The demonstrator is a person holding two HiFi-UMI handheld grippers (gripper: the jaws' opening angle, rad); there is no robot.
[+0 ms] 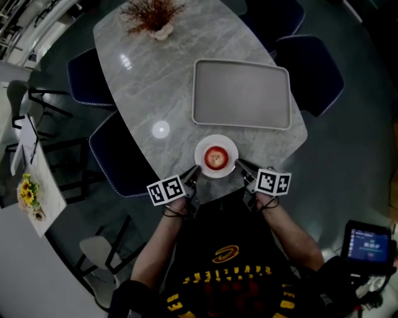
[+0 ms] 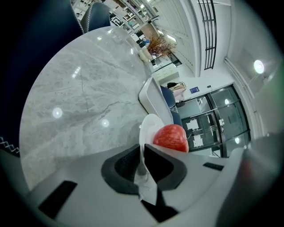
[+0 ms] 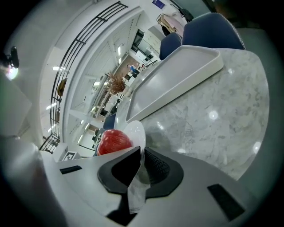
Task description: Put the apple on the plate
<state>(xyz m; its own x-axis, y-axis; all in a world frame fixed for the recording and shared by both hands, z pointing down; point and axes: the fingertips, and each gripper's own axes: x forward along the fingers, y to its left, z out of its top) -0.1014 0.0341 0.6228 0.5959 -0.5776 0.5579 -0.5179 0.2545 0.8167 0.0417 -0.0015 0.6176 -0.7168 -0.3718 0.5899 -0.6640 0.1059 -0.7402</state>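
Observation:
A red apple point(image 1: 215, 158) lies on a small white plate point(image 1: 230, 145) at the near edge of the marble table point(image 1: 161, 81). My left gripper point(image 1: 194, 176) is shut on the plate's left rim. My right gripper point(image 1: 240, 166) is shut on its right rim. In the left gripper view the dark pads point(image 2: 159, 164) pinch the thin plate point(image 2: 148, 126) edge, with the apple point(image 2: 171, 137) just beyond. The right gripper view shows the same: the right gripper point(image 3: 142, 158) clamps the plate point(image 3: 135, 131), and the apple point(image 3: 114, 141) rests on it to the left.
A large grey tray point(image 1: 241, 94) lies on the table just behind the plate. A vase of dried twigs point(image 1: 155, 18) stands at the far end. Dark blue chairs point(image 1: 311, 68) ring the table. A side table with yellow flowers point(image 1: 28, 192) stands at the left.

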